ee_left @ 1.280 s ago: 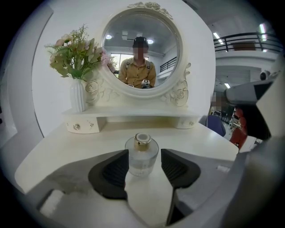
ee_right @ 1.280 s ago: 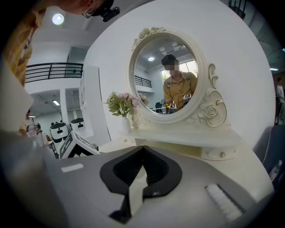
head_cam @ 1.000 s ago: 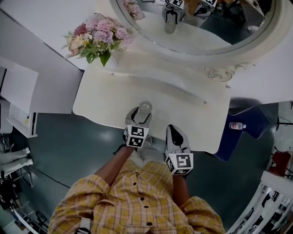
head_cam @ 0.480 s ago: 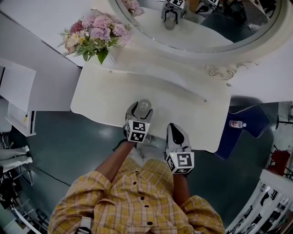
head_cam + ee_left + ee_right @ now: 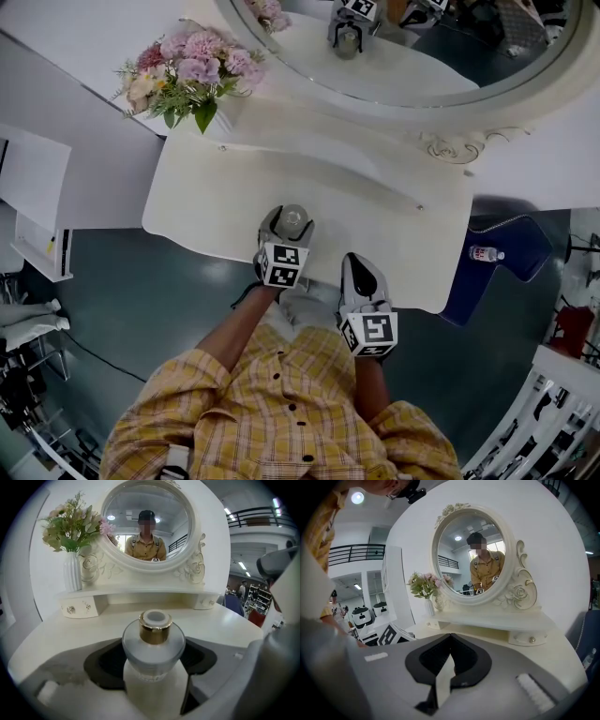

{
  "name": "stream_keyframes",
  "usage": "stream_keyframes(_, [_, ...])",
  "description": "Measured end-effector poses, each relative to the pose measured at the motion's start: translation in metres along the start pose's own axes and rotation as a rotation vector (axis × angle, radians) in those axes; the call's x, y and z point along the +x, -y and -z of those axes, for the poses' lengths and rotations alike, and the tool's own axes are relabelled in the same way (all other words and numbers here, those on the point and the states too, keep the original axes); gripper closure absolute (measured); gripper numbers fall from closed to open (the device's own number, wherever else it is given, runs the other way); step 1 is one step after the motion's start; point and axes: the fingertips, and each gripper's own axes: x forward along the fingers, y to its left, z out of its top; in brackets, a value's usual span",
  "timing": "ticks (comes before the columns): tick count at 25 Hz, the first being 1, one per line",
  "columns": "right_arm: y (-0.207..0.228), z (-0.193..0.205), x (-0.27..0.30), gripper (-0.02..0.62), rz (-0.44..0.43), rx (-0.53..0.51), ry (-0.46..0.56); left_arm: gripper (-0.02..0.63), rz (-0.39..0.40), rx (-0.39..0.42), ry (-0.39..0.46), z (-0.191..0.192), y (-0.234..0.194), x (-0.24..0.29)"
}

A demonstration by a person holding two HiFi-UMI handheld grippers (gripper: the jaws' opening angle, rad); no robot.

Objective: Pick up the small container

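Small container (image 5: pixel 153 644) stood upright between the wide-open jaws of the left gripper (image 5: pixel 285 228).
The container, gold collar uppermost, is set on the white worktop (image 5: pixel 375 216), its long axis vertical. It is flanked by jaws that have just been opened wider and do not appear to be pressed on it. The right gripper (image 5: pixel 356 267) is held beside it, jaws closed on nothing, farther from the container.

Yellow plaid shirt (image 5: pixel 281 412); grey left gripper (image 5: pixel 292 221), right gripper (image 5: pixel 356 266).
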Motion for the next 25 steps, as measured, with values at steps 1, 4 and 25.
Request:
stream_keyframes(1, [0.000, 0.000, 0.000, 0.594, 0.001, 0.000, 0.000, 0.275, -0.002, -0.002, 0.000, 0.000, 0.000, 0.002])
stream_keyframes(4, [0.002, 0.002, 0.000, 0.594, 0.006, 0.001, -0.001, 0.272, -0.006, -0.003, -0.005, 0.000, -0.001, 0.007])
stream_keyframes(25, [0.008, 0.009, -0.003, 0.594, 0.016, -0.004, -0.023, 0.262, -0.045, -0.021, 0.008, 0.001, -0.004, 0.024])
